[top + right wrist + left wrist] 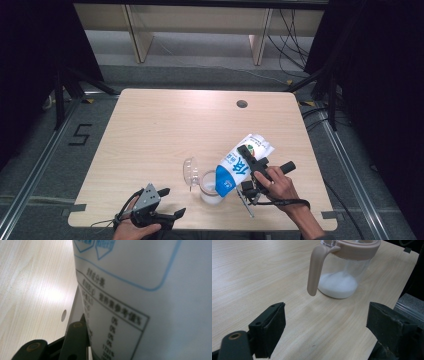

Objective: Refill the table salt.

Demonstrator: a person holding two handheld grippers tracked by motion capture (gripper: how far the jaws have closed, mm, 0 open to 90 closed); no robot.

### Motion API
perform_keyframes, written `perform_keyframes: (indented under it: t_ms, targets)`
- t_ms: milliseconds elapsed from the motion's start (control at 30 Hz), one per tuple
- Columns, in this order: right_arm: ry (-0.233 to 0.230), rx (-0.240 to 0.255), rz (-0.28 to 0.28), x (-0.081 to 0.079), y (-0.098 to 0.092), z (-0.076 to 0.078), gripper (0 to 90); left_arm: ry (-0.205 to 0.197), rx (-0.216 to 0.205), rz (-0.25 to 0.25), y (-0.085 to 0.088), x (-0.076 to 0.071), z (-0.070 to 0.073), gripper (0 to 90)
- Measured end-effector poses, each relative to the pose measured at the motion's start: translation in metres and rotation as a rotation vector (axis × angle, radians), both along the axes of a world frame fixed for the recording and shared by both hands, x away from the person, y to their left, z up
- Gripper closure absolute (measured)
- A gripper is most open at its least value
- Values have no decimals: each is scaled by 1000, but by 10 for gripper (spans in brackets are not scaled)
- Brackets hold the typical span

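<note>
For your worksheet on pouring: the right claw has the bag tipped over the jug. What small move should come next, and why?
Probably hold the tilt, or tip slightly further. The right claw holds the blue-and-white bag mouth-down over the clear jug, where only a low white heap covers the bottom.

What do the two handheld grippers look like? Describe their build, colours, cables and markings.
Both are black two-jaw tools. The left gripper carries a grey three-cornered plate with small holes on top, and a black cable loops from its rear. Its jaws end in blocky black pads. The right gripper has a black bar handle, with a black cable trailing under the wrist. No sleeves are visible.
</note>
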State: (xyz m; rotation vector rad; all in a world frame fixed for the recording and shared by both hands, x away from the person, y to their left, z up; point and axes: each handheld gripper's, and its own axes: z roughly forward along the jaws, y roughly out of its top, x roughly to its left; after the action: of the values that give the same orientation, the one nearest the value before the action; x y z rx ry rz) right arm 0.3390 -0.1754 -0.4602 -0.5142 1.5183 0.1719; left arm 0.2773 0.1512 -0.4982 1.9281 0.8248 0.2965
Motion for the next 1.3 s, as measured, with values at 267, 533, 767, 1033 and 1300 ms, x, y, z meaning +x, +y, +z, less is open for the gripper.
perform_keyframes:
  t_ms: [267,533,767,1033,1300]
  targets:
    - [-2,1,0,0,0,0,617,1,-12,0,0,0,-1,152]
    - [-2,-1,0,0,0,0,620,12,-9,12,-1,-1,0,152]
    - [19,21,-22,-1,-1,-3,623,12,-10,12,-1,-1,0,151]
    - [8,11,-16,-1,0,-2,629,13,-10,12,-1,-1,0,152]
    - [3,1,-13,-2,0,-1,634,12,-10,12,-1,-1,0,152]
